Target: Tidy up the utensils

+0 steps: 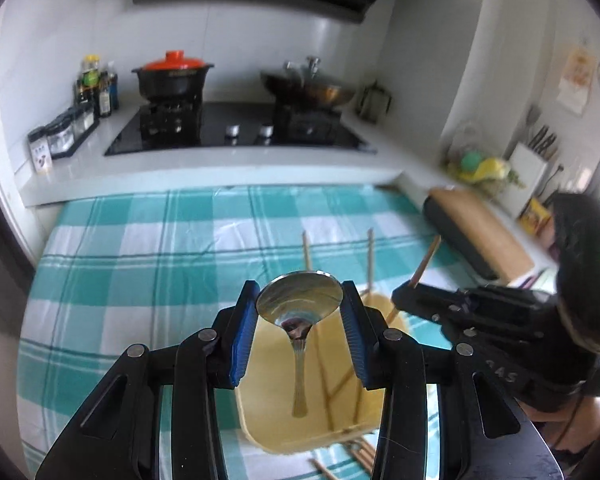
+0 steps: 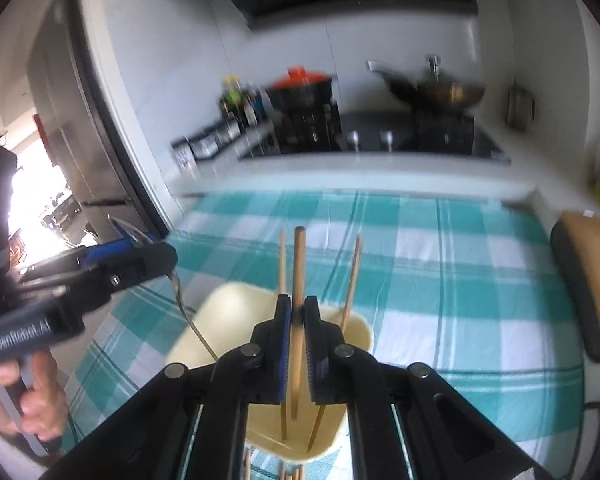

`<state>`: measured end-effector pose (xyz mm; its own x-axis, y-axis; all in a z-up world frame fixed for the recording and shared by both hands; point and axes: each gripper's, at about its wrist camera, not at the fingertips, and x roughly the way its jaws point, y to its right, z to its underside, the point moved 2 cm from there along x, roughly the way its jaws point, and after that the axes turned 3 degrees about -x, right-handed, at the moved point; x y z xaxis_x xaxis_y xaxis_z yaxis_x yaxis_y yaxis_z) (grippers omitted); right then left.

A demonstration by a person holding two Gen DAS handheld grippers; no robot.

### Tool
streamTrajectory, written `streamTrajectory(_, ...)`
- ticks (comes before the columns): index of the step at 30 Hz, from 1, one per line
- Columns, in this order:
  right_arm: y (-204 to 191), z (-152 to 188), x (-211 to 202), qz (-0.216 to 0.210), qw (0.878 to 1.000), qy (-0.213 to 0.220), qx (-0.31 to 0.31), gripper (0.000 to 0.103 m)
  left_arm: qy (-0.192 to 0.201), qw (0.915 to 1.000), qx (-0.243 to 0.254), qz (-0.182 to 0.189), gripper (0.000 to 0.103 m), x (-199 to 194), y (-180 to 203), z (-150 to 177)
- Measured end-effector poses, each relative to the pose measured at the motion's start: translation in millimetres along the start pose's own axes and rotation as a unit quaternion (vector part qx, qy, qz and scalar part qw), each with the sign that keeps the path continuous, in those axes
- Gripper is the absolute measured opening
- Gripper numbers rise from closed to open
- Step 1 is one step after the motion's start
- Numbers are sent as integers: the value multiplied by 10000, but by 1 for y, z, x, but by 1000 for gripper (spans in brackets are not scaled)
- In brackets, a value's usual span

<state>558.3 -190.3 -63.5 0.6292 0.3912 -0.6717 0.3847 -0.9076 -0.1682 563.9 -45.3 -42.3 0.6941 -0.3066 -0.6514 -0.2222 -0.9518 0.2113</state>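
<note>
Left claw clamping one spoon; right claw clamping one chopstick; two chopsticks in holder.

Metal spoon: bowl up, handle hanging into cream holder. Wooden chopstick: upright above holder. Two more chopsticks stand inside, leaning on its rim.

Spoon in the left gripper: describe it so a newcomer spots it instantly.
Start at the teal-and-white checked tablecloth in front of the stove; a cream utensil holder stands on it. Right above its opening, the left gripper pinches a shiny metal spoon by the bowl, handle hanging down into the holder. It is the only metal piece; its neighbours are wooden chopsticks.
</note>
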Motion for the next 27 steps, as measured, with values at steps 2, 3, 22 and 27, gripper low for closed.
streamTrajectory(2,0,3,8,44,10000,-31,16,11,-29,9996,97,-272,45,6,3,6)
streamTrajectory(3,0,4,9,71,10000,-21,34,13,-19,9992,145,-359,58,5,4,8)
streamTrajectory(22,9,202,-118,1102,9927,-250,-414,61,-805,9911,682,-808,102,-102,22,228)
streamTrajectory(27,47,280,-99,1607,9844,-714,80,61,-851,9919,-221,-915,102,-65,15,270)
